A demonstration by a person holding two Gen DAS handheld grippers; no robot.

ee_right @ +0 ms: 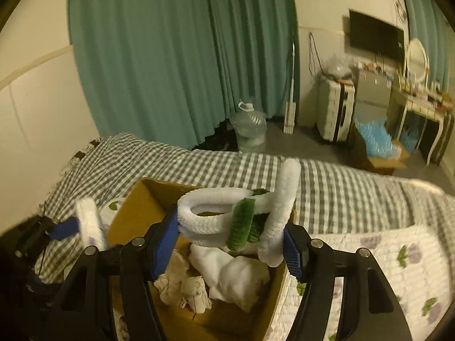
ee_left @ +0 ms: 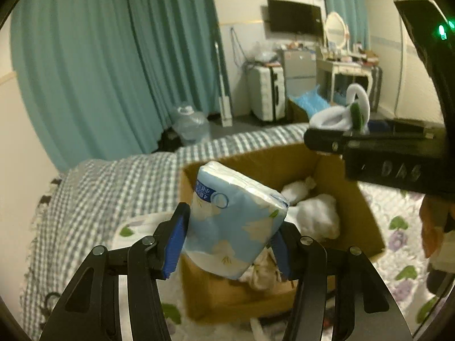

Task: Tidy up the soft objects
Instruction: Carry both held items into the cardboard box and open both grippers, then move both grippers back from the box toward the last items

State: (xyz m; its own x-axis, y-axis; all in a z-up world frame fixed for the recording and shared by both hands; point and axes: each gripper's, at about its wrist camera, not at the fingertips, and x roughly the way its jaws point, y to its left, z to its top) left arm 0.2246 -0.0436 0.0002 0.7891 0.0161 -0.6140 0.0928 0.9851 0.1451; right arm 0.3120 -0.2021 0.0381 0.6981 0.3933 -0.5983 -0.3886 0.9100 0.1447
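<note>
My left gripper (ee_left: 227, 238) is shut on a blue-and-white tissue pack (ee_left: 233, 221) and holds it above the near left corner of an open cardboard box (ee_left: 366, 216) on the bed. My right gripper (ee_right: 230, 241) is shut on a bundle of fuzzy white and green loops (ee_right: 241, 216) and holds it above the same box (ee_right: 133, 207). The box holds white soft cloths (ee_right: 233, 278) and crumpled pale fabric (ee_right: 182, 287). The right gripper with its loops (ee_left: 347, 113) shows at the upper right of the left wrist view. The left gripper with the pack (ee_right: 88, 221) shows at the left of the right wrist view.
The box rests on a bed with a grey checked sheet (ee_right: 221, 167) and a floral quilt (ee_right: 384, 255). Behind are teal curtains (ee_right: 170, 56), a water jug (ee_right: 251, 130), a suitcase (ee_right: 335, 110), a dressing table (ee_left: 347, 68) and a floor box with blue material (ee_right: 375, 145).
</note>
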